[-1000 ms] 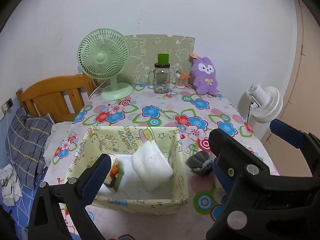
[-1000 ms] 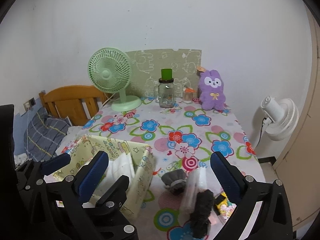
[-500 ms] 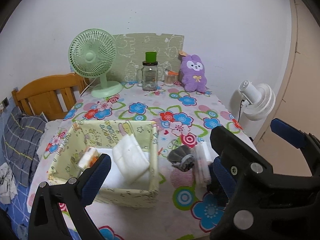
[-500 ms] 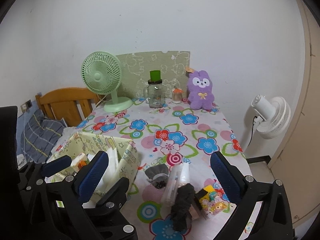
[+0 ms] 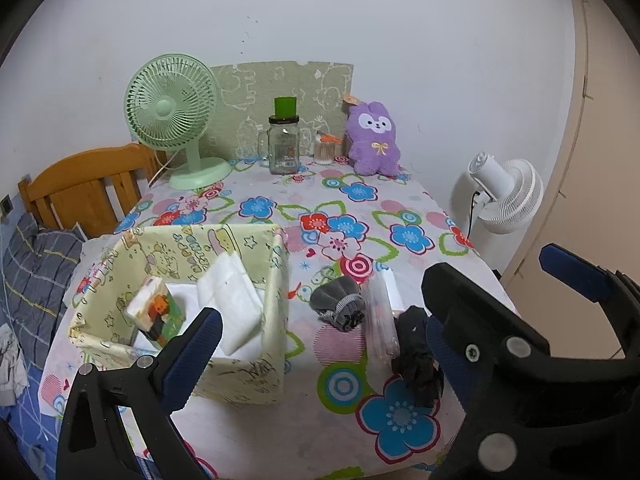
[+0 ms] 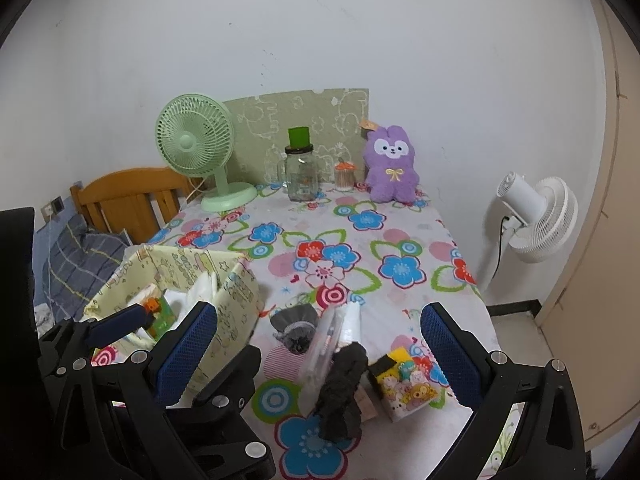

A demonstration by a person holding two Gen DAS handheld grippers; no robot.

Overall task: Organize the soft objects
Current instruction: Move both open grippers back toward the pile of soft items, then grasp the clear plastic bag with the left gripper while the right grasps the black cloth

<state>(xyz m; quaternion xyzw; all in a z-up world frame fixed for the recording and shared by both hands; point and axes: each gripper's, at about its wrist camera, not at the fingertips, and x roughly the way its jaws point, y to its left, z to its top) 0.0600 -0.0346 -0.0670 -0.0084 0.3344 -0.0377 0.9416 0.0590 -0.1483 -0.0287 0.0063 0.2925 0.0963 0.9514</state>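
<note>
- We see the black sock lying between our right gripper's wide-spread fingers, untouched; a grey sock lies just ahead.
- The basket sits ahead of our left gripper, jaws wide, empty.

Setting: a home bedroom. A wooden headboard and plaid bedding occupied the left edge of the frame. A flowered tablecloth covered the central table against a plain white wall. At the table's far end stood a green desk fan, a glass jar mug and a purple plush rabbit. A white pedestal fan stood at right.
</note>
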